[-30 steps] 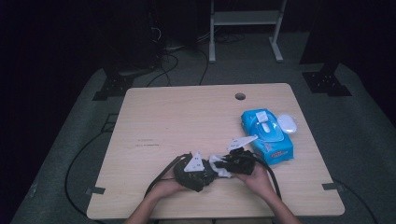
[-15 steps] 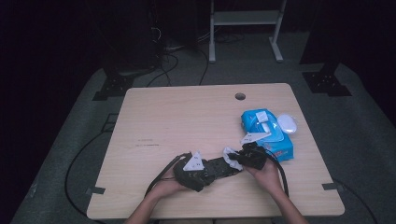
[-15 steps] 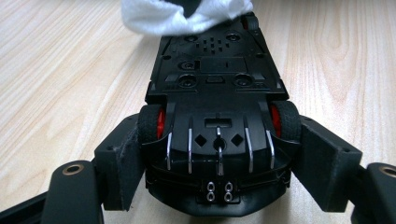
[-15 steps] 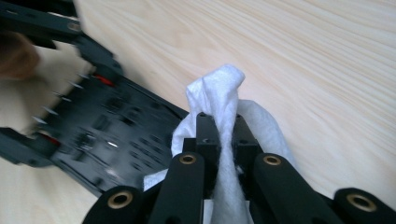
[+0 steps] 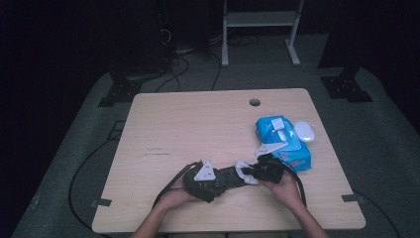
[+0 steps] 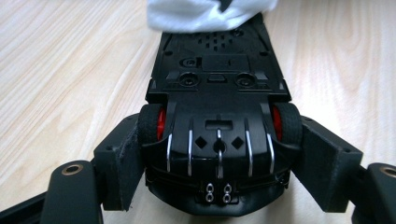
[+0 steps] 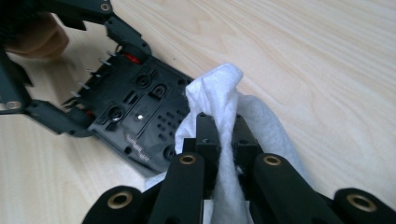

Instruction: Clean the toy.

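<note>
No text, label, brand or number can be read anywhere. The underside of the black toy car point(image 7: 135, 116) carries a short line of raised lettering near its edge, too small and blurred to make out. The blue pack of wipes point(image 5: 283, 141), just beyond the car on the surface point(image 5: 198, 124), shows print on its wrapper, but it is illegible.
</note>
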Available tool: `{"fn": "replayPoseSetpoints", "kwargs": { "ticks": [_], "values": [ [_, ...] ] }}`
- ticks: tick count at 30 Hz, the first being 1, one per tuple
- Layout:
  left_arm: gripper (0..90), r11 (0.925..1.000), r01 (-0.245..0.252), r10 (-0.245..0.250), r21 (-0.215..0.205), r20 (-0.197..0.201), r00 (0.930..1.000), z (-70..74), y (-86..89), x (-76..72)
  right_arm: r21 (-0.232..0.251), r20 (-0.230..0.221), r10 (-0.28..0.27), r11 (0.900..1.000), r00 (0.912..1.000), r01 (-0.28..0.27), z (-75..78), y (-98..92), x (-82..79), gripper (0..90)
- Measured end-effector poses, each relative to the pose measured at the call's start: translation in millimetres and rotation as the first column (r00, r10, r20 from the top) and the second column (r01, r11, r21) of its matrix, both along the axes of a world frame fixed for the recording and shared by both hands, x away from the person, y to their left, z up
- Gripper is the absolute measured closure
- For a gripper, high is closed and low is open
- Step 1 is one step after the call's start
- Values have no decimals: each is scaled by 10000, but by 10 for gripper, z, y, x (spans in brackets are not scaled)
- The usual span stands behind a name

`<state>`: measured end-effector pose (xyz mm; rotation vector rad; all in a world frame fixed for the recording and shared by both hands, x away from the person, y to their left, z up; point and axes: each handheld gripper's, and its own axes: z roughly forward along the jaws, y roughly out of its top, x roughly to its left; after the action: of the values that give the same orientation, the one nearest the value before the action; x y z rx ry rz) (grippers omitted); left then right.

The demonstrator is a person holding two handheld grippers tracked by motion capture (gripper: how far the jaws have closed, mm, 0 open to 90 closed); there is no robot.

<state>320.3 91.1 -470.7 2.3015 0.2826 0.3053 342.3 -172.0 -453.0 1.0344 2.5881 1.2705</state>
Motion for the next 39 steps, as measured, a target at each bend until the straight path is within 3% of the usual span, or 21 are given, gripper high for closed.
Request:
{"fn": "replayPoseSetpoints", "kwargs": {
  "ticks": [4, 5, 8, 10, 11, 14, 16, 17, 18, 20, 21, 22, 23, 24, 26, 28, 30, 36, 37, 38, 39],
  "values": [
    [241, 9998, -186, 187, 30, -123, 9998, -18, 16, 26, 44, -46, 470, 9989, 9989, -470, 38, 47, -51, 847],
    [239, 9997, -233, 232, -7, -130, 9996, -18, 20, 32, -205, -43, 874, 9960, 9962, -874, 54, 85, -100, 846],
    [218, 9992, -393, 392, -13, -284, 9988, -15, 33, 57, -368, -90, 1002, 9943, 9949, -1005, 65, 97, -158, 846],
    [182, 9981, -613, 609, -50, -561, 9966, -20, 47, 83, -387, -225, 1064, 9935, 9941, -1073, 47, 71, -169, 846],
    [172, 9975, -691, 675, -152, -920, 9935, -12, 76, 116, -391, -252, 1100, 9931, 9936, -1110, 27, 60, -163, 847],
    [146, 9967, -731, 684, -349, -1211, 9903, 0, 105, 137, -146, -301, 1190, 9927, 9924, -1195, -3, 49, -170, 847],
    [136, 9948, -785, 673, -647, -1612, 9846, 3, 124, 162, -230, -273, 1287, 9913, 9913, -1293, -1, 61, -182, 848],
    [133, 9926, -897, 722, -818, -1969, 9778, 3, 140, 185, -212, -290, 1380, 9901, 9900, -1387, -8, 63, -183, 849],
    [132, 9926, -897, 722, -818, -1969, 9778, 3, 140, 185, -198, -281, 1384, 9901, 9900, -1389, -9, 63, -187, 849],
    [132, 9905, -995, 744, -950, -2389, 9682, -13, 155, 210, -188, -213, 1396, 9900, 9900, -1400, -15, 60, -192, 850],
    [132, 9890, -1056, 741, -1038, -2708, 9598, -27, 164, 234, -173, -135, 1421, 9897, 9898, -1423, -23, 53, -201, 852],
    [132, 9890, -1056, 741, -1038, -2708, 9598, -27, 164, 234, -173, -135, 1421, 9897, 9898, -1423, -23, 53, -201, 852],
    [132, 9869, -1175, 798, -1105, -2983, 9511, -37, 169, 252, -137, -120, 1493, 9887, 9887, -1495, -29, 48, -210, 854],
    [131, 9869, -1175, 798, -1105, -2983, 9511, -37, 169, 252, -137, -120, 1493, 9887, 9887, -1495, -29, 48, -210, 854],
    [132, 9846, -1254, 798, -1216, -3251, 9423, -46, 172, 271, -141, -134, 1563, 9876, 9876, -1565, -30, 41, -220, 855],
    [134, 9805, -1420, 843, -1355, -3624, 9282, -51, 172, 287, -137, -139, 1613, 9868, 9868, -1615, -30, 37, -230, 855],
    [151, 9815, -1381, 790, -1329, -3760, 9232, -59, 172, 297, -121, -133, 1633, 9865, 9865, -1634, -32, 36, -240, 856],
    [156, 9840, -1272, 724, -1247, -3725, 9252, -61, 157, 283, -11, -53, 1686, 9857, 9857, -1686, -50, 15, -275, 862],
    [157, 9859, -1190, 695, -1175, -3597, 9305, -54, 151, 270, -20, -42, 1686, 9857, 9857, -1686, -50, 14, -286, 862],
    [158, 9859, -1190, 695, -1175, -3597, 9305, -54, 151, 270, -54, 5, 1710, 9853, 9853, -1710, -50, 15, -292, 863],
    [159, 9867, -1177, 728, -1117, -3429, 9365, -43, 141, 252, -78, 5, 1700, 9854, 9854, -1700, -48, 17, -296, 863]
  ]
}}
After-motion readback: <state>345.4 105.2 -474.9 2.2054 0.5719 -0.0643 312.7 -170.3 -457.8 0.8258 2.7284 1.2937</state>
